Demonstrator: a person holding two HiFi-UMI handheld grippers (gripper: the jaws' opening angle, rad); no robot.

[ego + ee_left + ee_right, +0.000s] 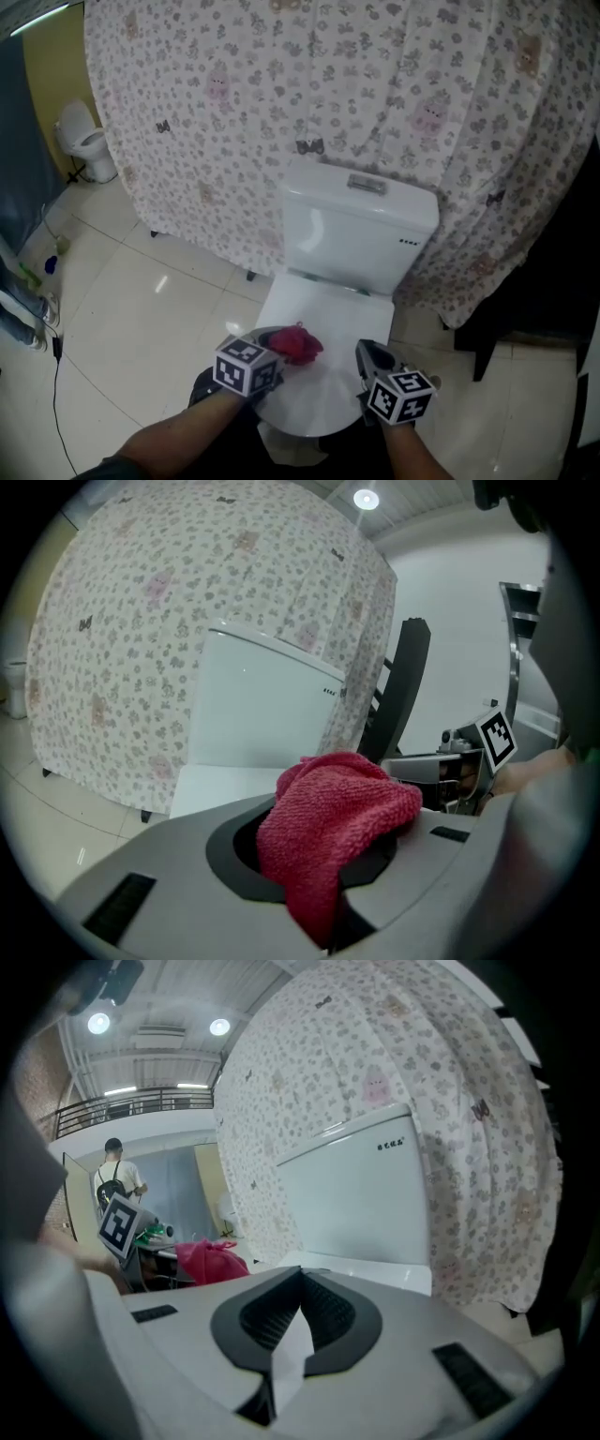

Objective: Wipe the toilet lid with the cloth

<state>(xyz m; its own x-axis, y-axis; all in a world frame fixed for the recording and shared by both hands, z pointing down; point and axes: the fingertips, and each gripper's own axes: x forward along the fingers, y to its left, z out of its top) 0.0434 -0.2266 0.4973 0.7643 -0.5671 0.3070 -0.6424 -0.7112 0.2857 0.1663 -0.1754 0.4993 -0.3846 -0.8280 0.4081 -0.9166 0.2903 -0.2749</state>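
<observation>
Left hand-held gripper (279,354) clamps our bunched red cloth (300,344) low over the closed white toilet lid (323,314), near its front, ready, we judge, for wiping; our right hand-held gripper (367,354) hovers beside it, jaws together and empty, leaving room.

From my end the cloth (333,827) reads as red terry: rough, loopy and matt. The left claw (319,883) gripping it looks like matt grey plastic with darker inserts. The right claw (286,1330) shows ribbed black pads (328,1312). The toilet lid (323,380) and tank (361,234) are smooth, glossy white. The curtain (281,94) is thin printed fabric, and the floor (141,319) is shiny tile.
</observation>
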